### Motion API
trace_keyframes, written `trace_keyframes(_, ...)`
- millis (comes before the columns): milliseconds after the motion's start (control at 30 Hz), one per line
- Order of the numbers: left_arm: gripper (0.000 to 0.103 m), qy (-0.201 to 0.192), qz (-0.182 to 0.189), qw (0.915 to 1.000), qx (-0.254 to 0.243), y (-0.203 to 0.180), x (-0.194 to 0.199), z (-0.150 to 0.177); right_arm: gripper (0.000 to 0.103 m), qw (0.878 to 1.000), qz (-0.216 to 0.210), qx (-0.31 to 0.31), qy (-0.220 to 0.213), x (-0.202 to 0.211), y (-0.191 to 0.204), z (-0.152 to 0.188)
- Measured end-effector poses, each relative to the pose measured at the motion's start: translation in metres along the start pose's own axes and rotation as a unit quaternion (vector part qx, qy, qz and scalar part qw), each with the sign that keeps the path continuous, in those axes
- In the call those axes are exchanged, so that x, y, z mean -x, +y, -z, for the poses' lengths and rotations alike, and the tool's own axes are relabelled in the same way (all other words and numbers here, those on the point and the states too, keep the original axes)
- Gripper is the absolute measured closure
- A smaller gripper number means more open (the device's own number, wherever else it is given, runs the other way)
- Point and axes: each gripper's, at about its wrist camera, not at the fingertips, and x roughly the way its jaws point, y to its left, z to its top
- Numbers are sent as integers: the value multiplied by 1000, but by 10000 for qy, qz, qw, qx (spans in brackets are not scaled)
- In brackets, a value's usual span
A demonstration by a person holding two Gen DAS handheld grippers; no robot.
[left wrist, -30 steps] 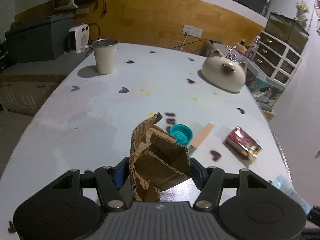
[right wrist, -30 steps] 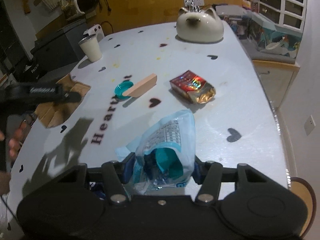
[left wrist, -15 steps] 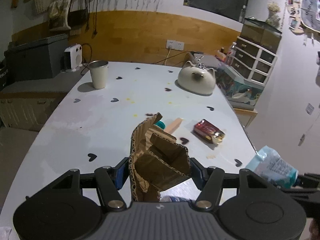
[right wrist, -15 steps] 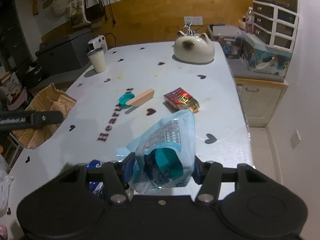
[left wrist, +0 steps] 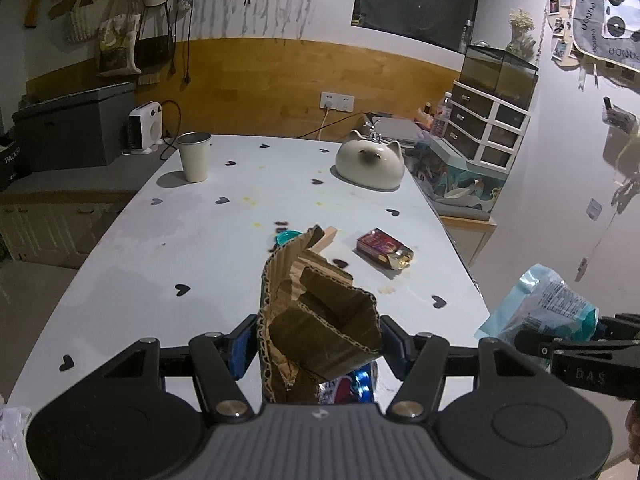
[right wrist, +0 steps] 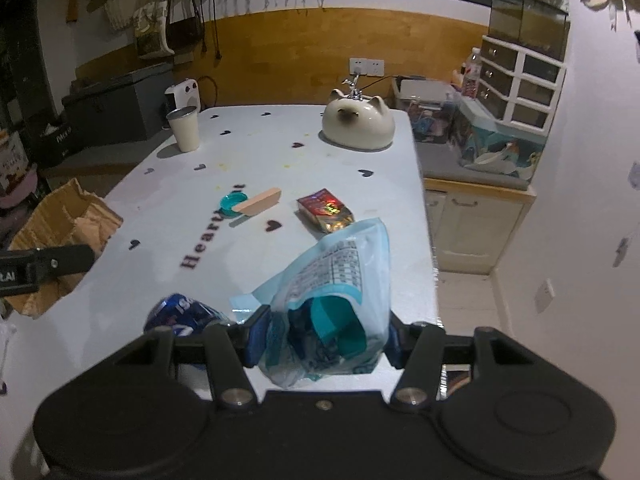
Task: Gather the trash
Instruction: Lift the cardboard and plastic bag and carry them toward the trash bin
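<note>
My left gripper is shut on a torn piece of brown corrugated cardboard, lifted above the near end of the white table. That cardboard shows at the left in the right wrist view. My right gripper is shut on a light blue plastic bag, which also appears at the right edge of the left wrist view, the bag. On the table lie a crushed blue can, a red foil wrapper, a teal lid and a tan block.
A steel cup stands at the far left of the table and a cat-shaped ceramic pot at the far right. A low cabinet and white drawers stand along the right. A grey box sits at the back left.
Both grippers have pulled back and risen from the table with their loads still held. The table objects look smaller and farther, and the blue can has come into view beneath.
</note>
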Motion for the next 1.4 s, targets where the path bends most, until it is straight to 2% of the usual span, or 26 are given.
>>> trace_keyframes(333,39,29,-17,10000,-76,-39,19,18,46,9999,4,-24,-137,34,-21,14)
trace_keyframes(533,39,10,-29,9999,-111,-78,18,16,46,9996,-34,-134,-229,49,-53,20)
trace_keyframes(933,39,156,76,9996,-205,-184,-21,10,46,9994,-87,-293,-189,46,-158,18)
trace_keyframes(1400,39,611,334,9972,-281,-294,-93,11,46,9985,-18,-499,210,2,-283,26)
